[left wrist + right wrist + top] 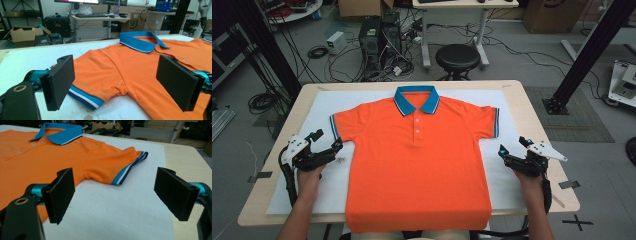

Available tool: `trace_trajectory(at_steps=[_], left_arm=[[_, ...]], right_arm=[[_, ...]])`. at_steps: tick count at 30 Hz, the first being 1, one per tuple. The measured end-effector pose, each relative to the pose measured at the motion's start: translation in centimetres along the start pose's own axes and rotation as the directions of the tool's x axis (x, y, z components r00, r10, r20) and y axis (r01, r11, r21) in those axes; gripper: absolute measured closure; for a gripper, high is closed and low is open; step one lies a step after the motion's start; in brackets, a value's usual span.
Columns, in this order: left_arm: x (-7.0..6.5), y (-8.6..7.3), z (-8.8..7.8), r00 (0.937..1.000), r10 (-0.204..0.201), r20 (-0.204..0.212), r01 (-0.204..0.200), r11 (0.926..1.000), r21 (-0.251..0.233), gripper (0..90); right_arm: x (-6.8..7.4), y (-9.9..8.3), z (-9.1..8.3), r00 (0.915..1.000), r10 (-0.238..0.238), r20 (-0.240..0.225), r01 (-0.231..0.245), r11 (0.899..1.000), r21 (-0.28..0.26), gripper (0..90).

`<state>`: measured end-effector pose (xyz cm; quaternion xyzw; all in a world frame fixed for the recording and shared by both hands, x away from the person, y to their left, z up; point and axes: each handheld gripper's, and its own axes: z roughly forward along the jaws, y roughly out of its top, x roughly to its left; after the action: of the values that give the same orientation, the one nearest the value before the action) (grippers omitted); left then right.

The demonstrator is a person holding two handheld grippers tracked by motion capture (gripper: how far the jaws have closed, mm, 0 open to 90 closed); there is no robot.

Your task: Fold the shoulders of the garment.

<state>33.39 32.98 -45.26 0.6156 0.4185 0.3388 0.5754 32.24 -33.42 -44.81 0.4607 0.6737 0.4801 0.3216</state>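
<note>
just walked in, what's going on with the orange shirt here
A person holds a claw in each hand at a table. An orange polo shirt lies flat, face up, on a white mat, its hem hanging over the near edge. The left claw and right claw sit open beside the sleeves, holding nothing yet.

Bare white mat (324,187) beside each sleeve gives passage; orange polo shirt (419,165) covers middle.

White mat (327,165) on table (532,130); black stool (457,57) behind.
</note>
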Motion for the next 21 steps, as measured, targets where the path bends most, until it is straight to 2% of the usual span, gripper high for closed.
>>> trace_trajectory(at_steps=[14, 18, 19, 20, 21], left_arm=[[-0.04, 0.01, 0.03, 1.0, 0.005, -0.002, -0.005, 1.0, 0.004, 15.5], [0.01, 0.03, 0.08, 1.0, 0.001, 0.0, -0.001, 1.0, 0.009, 15.4], [0.01, 0.03, 0.08, 1.0, 0.001, 0.0, -0.001, 1.0, 0.009, 15.5], [-0.01, 0.04, 0.08, 1.0, 0.002, -0.001, -0.002, 0.9999, 0.011, 15.5], [-0.03, 0.04, 0.09, 1.0, 0.004, -0.001, -0.004, 0.9999, 0.012, 15.5]], right_arm=[[-0.08, -0.04, -0.1, 0.9998, 0.015, 0.014, -0.014, 1.0, -0.011, 17.4], [0.04, 0.14, 0.22, 0.9997, 0.005, 0.025, -0.006, 1.0, 0.023, 17.4], [0.01, 0.2, 0.3, 0.9996, 0.012, 0.024, -0.013, 0.999, 0.032, 17.4], [-0.08, 0.27, 0.36, 0.9987, 0.047, 0.02, -0.048, 0.998, 0.034, 17.4], [-0.25, 0.46, 0.42, 0.994, 0.109, 0.002, -0.109, 0.993, 0.04, 17.4]])
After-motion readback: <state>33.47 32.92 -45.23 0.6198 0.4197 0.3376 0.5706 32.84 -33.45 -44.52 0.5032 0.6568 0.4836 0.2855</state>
